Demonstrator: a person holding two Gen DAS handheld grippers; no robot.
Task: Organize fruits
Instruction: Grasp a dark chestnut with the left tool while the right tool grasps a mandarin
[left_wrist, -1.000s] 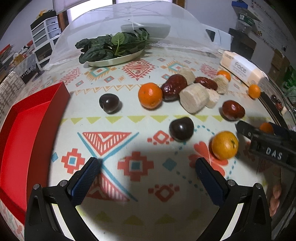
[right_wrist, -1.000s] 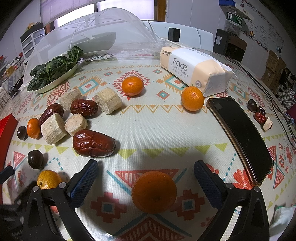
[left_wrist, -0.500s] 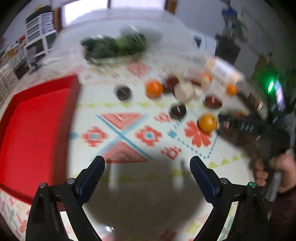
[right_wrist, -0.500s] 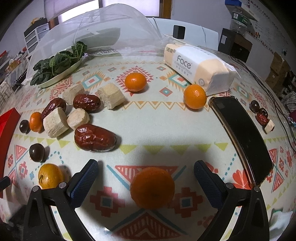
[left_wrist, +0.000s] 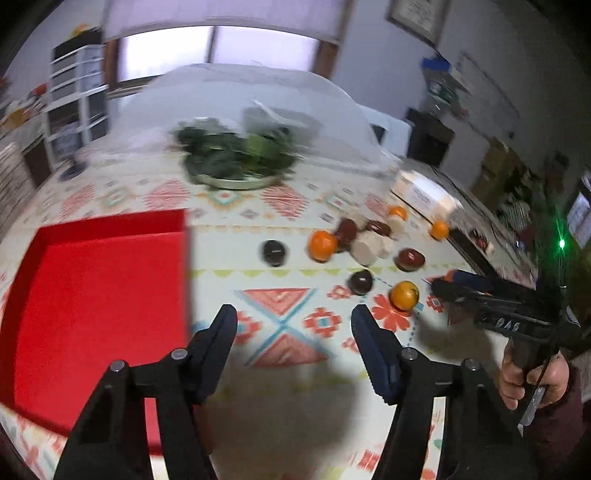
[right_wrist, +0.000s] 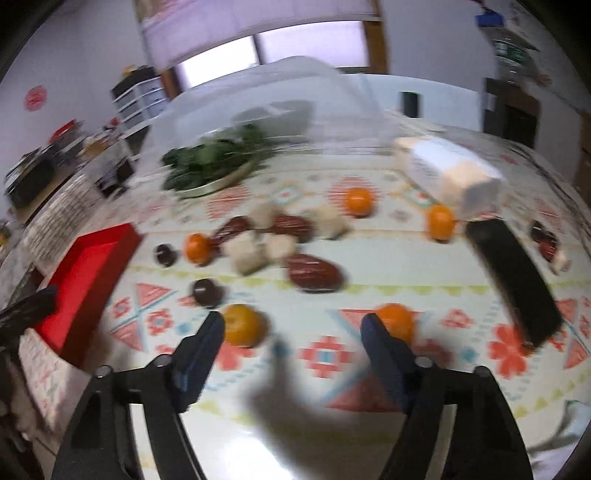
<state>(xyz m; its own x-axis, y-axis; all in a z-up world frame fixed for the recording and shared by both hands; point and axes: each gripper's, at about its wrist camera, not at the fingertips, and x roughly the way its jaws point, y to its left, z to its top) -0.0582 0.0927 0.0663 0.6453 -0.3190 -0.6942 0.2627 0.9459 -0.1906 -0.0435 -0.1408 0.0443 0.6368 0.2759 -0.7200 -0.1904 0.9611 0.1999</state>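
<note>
I am looking at a table under a pale tablecloth printed with red, teal and yellow geometric shapes. A shallow red tray sits at its left side, with nothing visible on the part of its floor that I can see. The fruit is scattered to the right of the tray: oranges, dark red dates, round dark fruits and pale cut chunks that I cannot identify. Farther back stands a plate of leafy greens at the edge of a clear mesh food cover. A wrapped tissue pack lies at the right rear, with a black phone lying flat in front of it.

Beyond the table I see a bright window, white drawer units on the left and cluttered shelves on the right.

My left gripper hangs above bare cloth beside the tray, its jaws closing with nothing between them. My right gripper hangs above the cloth too, jaws closing and empty, one orange just left of its left finger and another partly hidden behind the right fingertip.

Both views are smeared by motion, so the print on the pack is unreadable. In the left view the tray is cut off at the frame edge, and a hand holds the right gripper's handle at the right.
</note>
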